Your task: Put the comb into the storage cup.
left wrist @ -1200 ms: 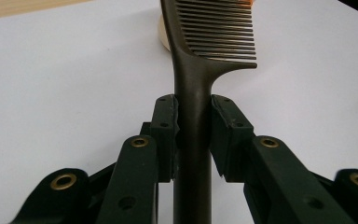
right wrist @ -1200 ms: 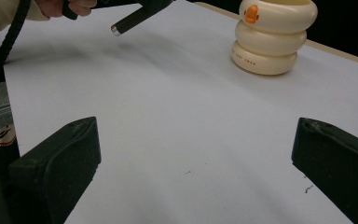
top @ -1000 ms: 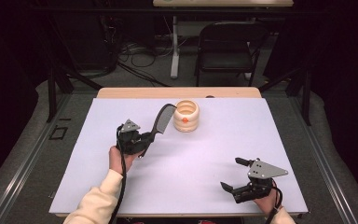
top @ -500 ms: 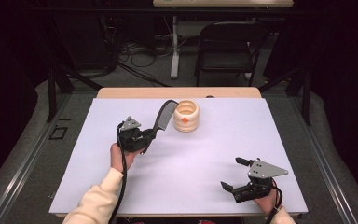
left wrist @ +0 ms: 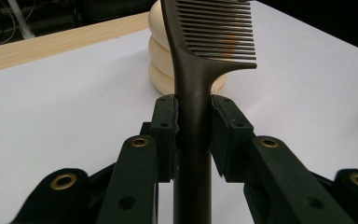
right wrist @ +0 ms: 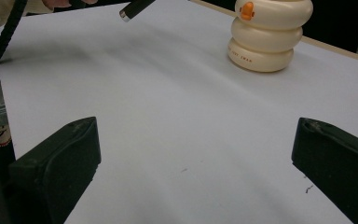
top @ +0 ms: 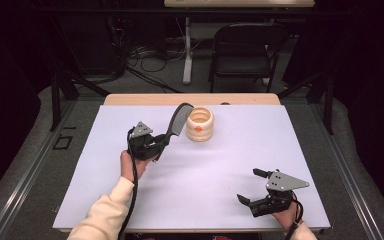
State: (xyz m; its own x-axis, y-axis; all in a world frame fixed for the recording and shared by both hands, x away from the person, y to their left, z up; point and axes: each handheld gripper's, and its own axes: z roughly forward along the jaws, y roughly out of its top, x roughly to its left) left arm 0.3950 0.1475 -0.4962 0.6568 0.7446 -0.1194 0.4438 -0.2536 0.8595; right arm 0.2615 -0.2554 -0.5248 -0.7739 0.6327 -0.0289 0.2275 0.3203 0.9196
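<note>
A white table (top: 230, 200) seen from above, with a person reaching in from the near edge holding a two-jaw gripper in each hand. The left gripper (top: 161, 146) is clamped on the handle of a dark comb (top: 176, 121); in the left gripper view the two black jaws press the comb's handle (left wrist: 193, 116) from both sides, and the handle runs straight up between them. The comb rises from the jaws and away from the hand, its toothed end the farthest part from the gripper. The teeth (left wrist: 219, 30) stick out to one side of the spine, toward a cream holder (top: 200, 124) shaped like three stacked rings, with a small orange mark on its side. The holder stands upright on the table just beyond the left gripper's jaws, and the comb's toothed end is up beside the holder's open top; whether they touch cannot be told. The hand in a pale sleeve (top: 105, 215) holds this gripper raised over the table.

The right gripper (top: 256, 192) is well apart from the comb and holder, low near the table's near edge. Its jaws stand wide apart with bare table between them. In the right gripper view the holder (right wrist: 266, 35) stands far ahead of those jaws
</note>
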